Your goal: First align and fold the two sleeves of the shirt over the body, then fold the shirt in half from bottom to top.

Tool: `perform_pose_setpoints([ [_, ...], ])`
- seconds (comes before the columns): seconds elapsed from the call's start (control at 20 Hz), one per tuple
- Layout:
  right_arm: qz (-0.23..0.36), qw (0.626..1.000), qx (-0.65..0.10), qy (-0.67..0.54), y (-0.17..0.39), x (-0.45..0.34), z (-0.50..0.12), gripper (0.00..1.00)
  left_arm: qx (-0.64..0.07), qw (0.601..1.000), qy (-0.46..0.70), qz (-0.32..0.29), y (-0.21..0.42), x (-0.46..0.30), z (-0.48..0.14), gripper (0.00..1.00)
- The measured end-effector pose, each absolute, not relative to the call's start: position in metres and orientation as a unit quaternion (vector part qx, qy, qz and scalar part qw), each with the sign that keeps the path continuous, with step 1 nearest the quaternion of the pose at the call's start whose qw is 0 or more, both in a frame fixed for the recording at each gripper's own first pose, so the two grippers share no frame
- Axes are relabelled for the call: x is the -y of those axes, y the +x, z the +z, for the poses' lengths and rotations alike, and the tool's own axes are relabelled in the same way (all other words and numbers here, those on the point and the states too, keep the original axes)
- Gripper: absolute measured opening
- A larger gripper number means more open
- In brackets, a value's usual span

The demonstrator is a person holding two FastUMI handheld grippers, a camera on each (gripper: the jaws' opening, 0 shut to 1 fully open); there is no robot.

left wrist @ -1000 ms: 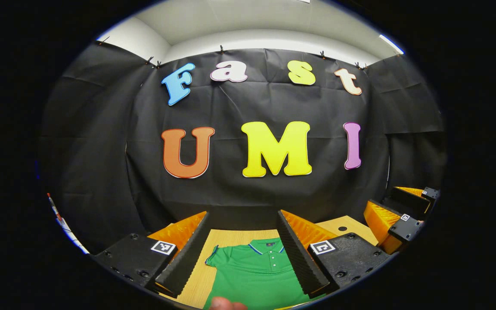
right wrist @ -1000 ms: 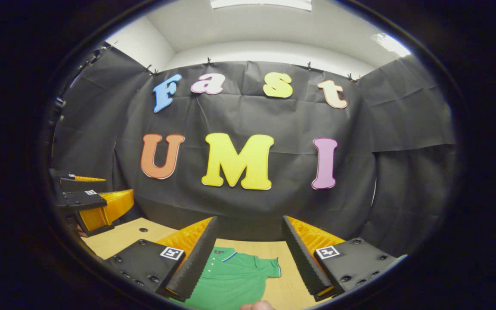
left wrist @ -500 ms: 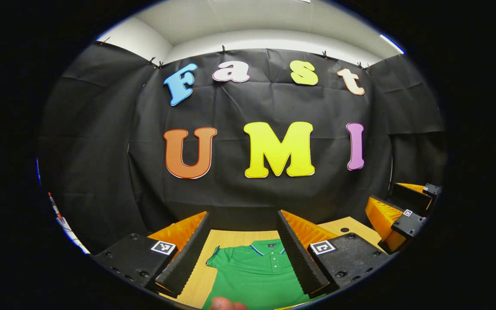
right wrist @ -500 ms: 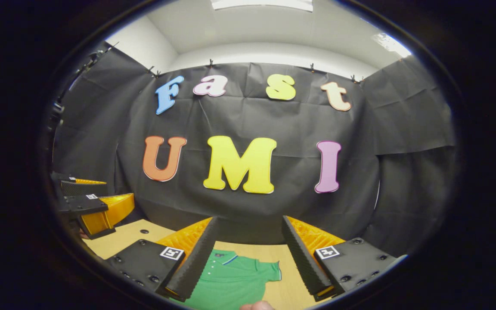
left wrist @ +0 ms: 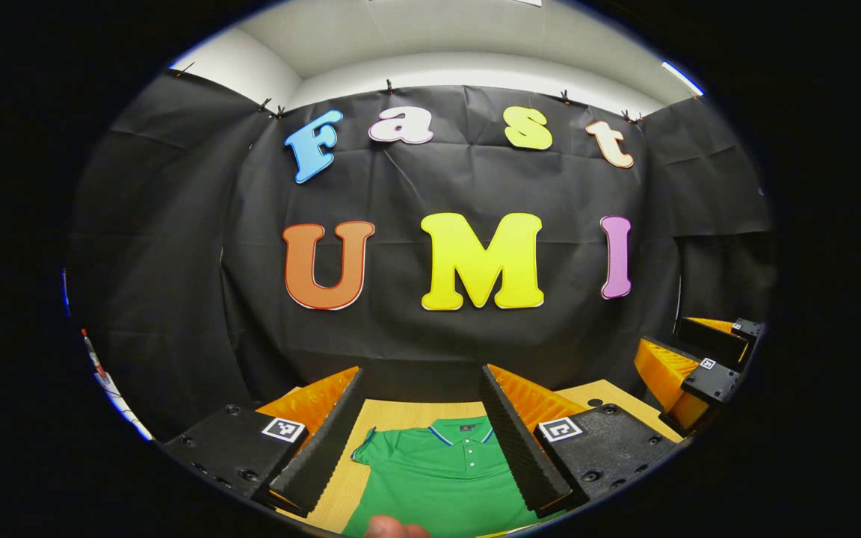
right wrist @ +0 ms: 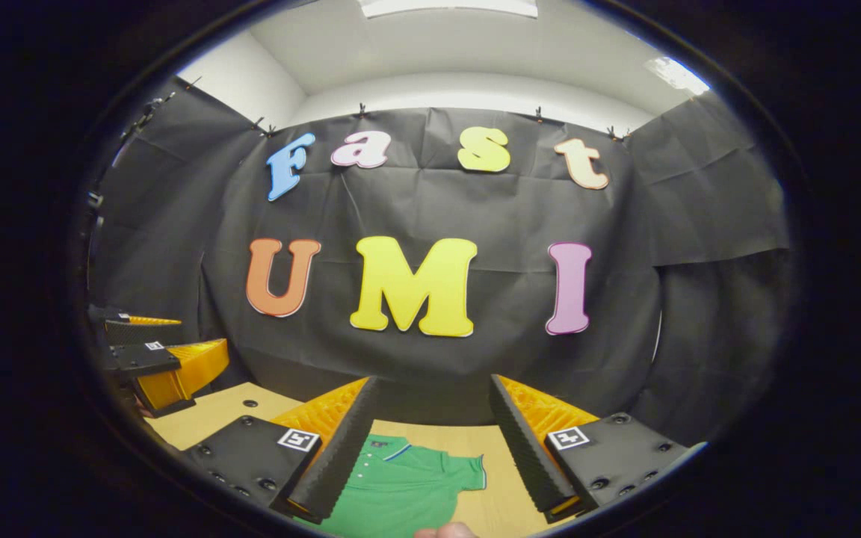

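Both your grippers — left gripper [left wrist: 421, 430], right gripper [right wrist: 430, 437] — hang spread, ribbed pads apart, above the flat green polo shirt [left wrist: 442, 482] at 6 o'clock on the wooden table [right wrist: 202, 418].

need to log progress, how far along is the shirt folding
Nothing is folded yet: the green shirt lies flat on the table, sleeves spread. The left gripper and right gripper hover open above it. Both sleeve folds and the bottom-to-top fold remain.

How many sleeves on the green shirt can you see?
2. One sleeve sticks out flat on the table in the left gripper view; the other sleeve does in the right gripper view. Neither is folded yet.
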State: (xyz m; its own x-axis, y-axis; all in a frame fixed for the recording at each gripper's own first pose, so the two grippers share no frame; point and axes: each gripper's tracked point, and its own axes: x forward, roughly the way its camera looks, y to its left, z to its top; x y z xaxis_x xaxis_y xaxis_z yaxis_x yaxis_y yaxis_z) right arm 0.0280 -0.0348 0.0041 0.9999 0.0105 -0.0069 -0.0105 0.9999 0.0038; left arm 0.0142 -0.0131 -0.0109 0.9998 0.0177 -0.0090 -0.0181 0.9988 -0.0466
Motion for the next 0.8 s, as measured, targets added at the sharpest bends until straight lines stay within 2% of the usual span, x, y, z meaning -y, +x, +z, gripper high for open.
perform_pose_setpoints([
  [0.4,0.004,0.999,-0.037,0.001,0.032,0.055,-0.023,0.95,-0.033,0.999,-0.021,-0.012,0.021,0.038,-0.042,0.98],
  [0.5,0.010,0.998,-0.055,0.006,0.036,0.059,-0.037,0.94,-0.041,0.999,-0.015,-0.014,0.024,0.043,-0.051,1.00],
  [0.55,0.011,0.998,-0.065,0.005,0.038,0.062,-0.044,0.95,-0.047,0.999,-0.013,-0.016,0.024,0.046,-0.057,0.98],
  [0.8,0.018,0.990,-0.136,0.012,0.059,0.085,-0.092,0.95,-0.083,0.996,-0.019,-0.022,0.030,0.058,-0.083,0.98],
])
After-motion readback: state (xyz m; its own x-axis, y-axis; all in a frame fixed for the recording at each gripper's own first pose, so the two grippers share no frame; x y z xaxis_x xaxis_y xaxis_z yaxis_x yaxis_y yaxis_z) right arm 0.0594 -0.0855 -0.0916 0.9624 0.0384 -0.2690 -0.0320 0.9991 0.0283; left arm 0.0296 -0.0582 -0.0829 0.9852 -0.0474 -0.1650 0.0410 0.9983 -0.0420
